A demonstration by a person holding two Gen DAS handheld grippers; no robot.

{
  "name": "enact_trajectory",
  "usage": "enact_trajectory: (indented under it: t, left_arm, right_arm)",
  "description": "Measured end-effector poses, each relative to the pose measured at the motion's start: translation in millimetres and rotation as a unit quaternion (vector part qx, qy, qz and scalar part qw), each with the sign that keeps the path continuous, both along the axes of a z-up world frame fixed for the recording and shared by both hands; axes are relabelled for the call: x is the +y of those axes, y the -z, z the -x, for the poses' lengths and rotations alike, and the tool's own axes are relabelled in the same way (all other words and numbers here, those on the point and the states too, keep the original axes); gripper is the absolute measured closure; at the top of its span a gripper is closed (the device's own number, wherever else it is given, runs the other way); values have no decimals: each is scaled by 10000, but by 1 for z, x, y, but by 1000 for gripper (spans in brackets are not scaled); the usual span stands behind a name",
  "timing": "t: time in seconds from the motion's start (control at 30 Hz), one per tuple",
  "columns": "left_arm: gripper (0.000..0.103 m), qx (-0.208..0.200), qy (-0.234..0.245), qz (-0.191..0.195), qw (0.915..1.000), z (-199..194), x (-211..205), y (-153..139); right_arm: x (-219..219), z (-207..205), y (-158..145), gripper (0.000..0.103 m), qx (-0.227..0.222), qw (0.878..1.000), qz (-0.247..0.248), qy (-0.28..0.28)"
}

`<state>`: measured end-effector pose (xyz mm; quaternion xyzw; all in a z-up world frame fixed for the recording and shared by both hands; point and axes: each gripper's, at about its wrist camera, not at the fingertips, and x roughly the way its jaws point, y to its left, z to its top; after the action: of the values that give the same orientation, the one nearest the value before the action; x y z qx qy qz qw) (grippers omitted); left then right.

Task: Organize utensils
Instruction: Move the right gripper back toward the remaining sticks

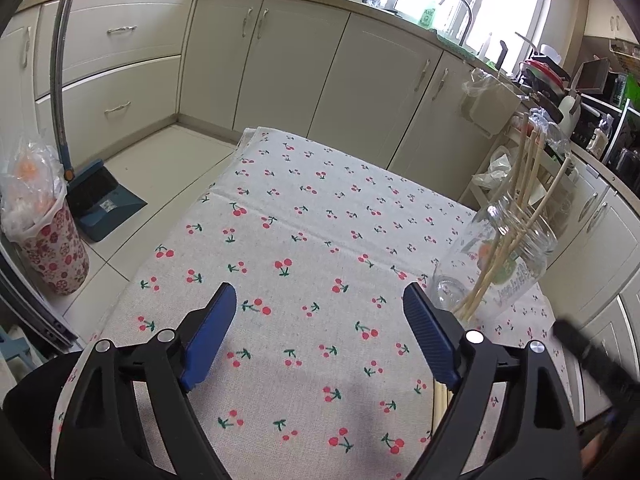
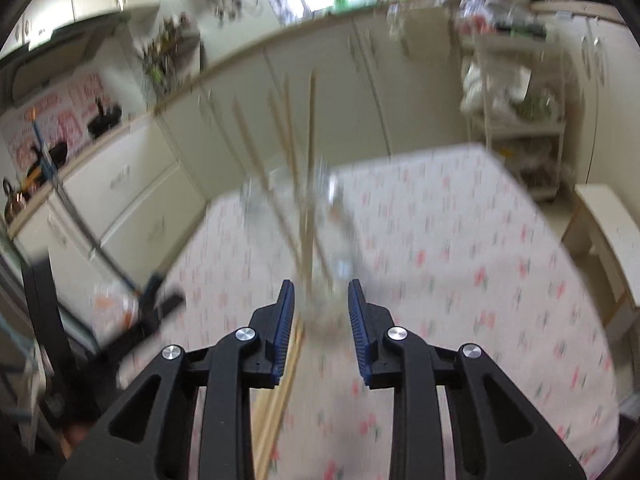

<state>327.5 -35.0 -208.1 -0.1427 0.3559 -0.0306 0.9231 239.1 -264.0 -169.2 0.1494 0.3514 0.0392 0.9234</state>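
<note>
A clear glass jar (image 1: 500, 272) stands at the right of the table and holds several pale wooden chopsticks (image 1: 528, 184) that lean out of its mouth. More chopsticks (image 1: 440, 396) lie flat on the cloth, partly under my left gripper's right finger. My left gripper (image 1: 320, 294) hovers open over the cherry-print cloth, with nothing between its blue pads. The right wrist view is blurred. There the jar (image 2: 320, 240) stands just ahead of my right gripper (image 2: 320, 288), whose pads stand apart with nothing pressed between them. The loose chopsticks (image 2: 280, 392) lie below its left finger.
The cherry-print tablecloth (image 1: 320, 208) covers the table. Cream kitchen cabinets (image 1: 280, 60) run behind it. A blue dustpan (image 1: 104, 208) and a floral bin (image 1: 52, 248) stand on the floor at the left. A white shelf rack (image 2: 520, 120) stands past the table's far right corner.
</note>
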Motion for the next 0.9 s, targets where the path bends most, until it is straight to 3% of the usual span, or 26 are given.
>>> enact_trajectory:
  t: [0.13,0.4,0.6,0.8,0.9]
  left_arm:
    - [21,77,58,-106,9999,9,-3,-3]
    - [21,138,207,-193,9995,25,-2,-10]
    - [21,199,220,-203,9994,29,0,-10]
    - [21,328,456,-346,9978,24,-8,-9]
    - [21,448,662,-603,9950,20,-21,-5]
  right_arm:
    - [20,4,24,75,544,9980,84,-298]
    - [45,-6,45,75,1062,9925,440,-417]
    - [57,-9,45,75,1056,9892,864,-533]
    - [45,-6,45,91,1123,9866,1001,-625]
    - [32,-1,44,91,1133,9867,1019,-570]
